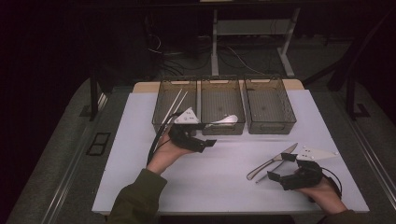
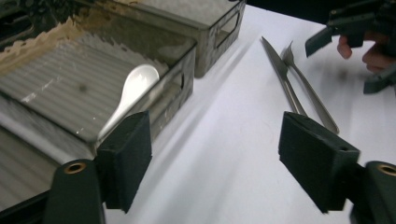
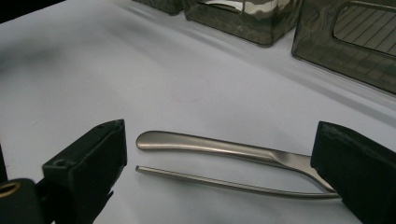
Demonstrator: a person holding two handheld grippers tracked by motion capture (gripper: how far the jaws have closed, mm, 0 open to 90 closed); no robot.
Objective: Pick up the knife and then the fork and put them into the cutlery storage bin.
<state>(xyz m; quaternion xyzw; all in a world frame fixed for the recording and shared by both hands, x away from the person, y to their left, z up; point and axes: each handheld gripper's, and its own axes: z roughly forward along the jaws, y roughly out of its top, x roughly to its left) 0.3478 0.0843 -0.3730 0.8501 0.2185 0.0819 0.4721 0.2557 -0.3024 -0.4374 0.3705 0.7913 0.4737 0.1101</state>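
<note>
A metal knife (image 1: 273, 161) and a fork (image 1: 270, 171) lie side by side on the white table top (image 1: 219, 177) at the right front. My right gripper (image 1: 280, 167) stands open just beside them, one jaw on each side of their handle ends. In the right gripper view the knife handle (image 3: 210, 144) and the thin fork handle (image 3: 224, 183) lie between the open jaws of my right gripper (image 3: 224, 163), untouched. My left gripper (image 1: 203, 135) is open and empty in front of the middle bin (image 1: 223, 128), which holds a white spoon (image 2: 133, 91).
Three translucent bins stand in a row at the back. The left bin (image 1: 161, 116) holds chopsticks (image 1: 175, 105); the right bin (image 1: 270, 126) looks empty. In the left gripper view the knife (image 2: 282, 74), the fork (image 2: 310, 88) and the other gripper (image 2: 364, 46) lie farther off.
</note>
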